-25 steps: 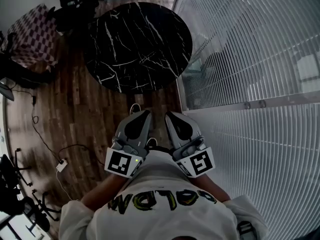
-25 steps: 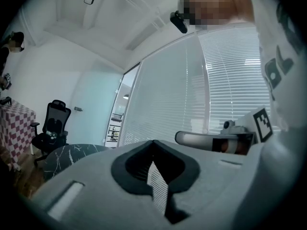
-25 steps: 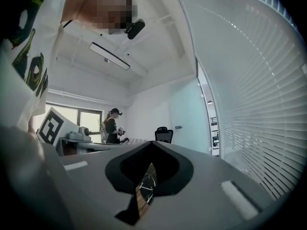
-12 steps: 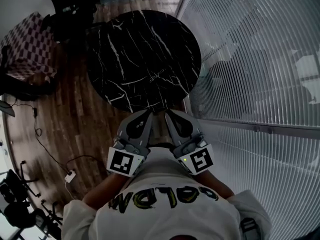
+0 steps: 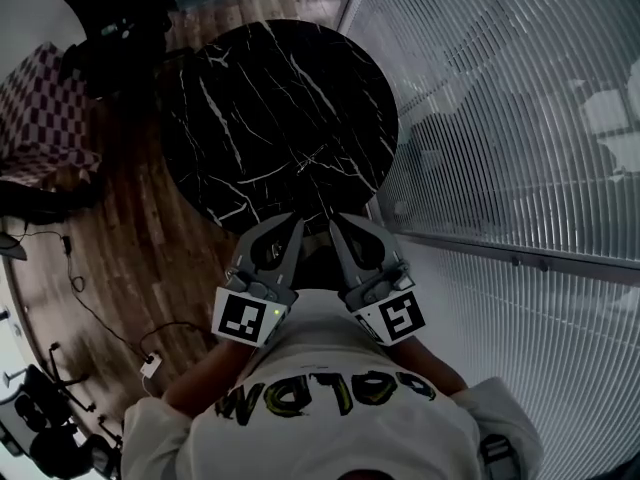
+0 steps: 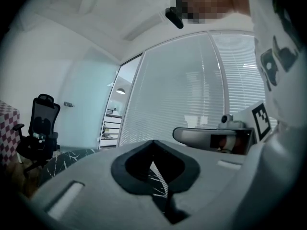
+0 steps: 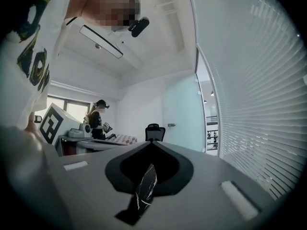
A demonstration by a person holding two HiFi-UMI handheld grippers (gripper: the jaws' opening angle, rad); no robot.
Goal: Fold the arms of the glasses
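Approach to marble surface [image 5: 230, 88] nearly done, its near edge drawn up just ahead of left claw [image 5: 293, 224] and right claw [image 5: 336, 222] since a second ago, both pressed together on nothing; glasses too faint to pick out among its veins, folding unstarted.

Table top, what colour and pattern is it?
The table is black with white veins; head view shows it best.

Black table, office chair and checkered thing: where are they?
black table [image 5: 270, 88], head view, bare marble top.
office chair [image 6: 41, 121], left gripper view, its backrest.
checkered thing [image 5: 45, 118], head view, its top side.
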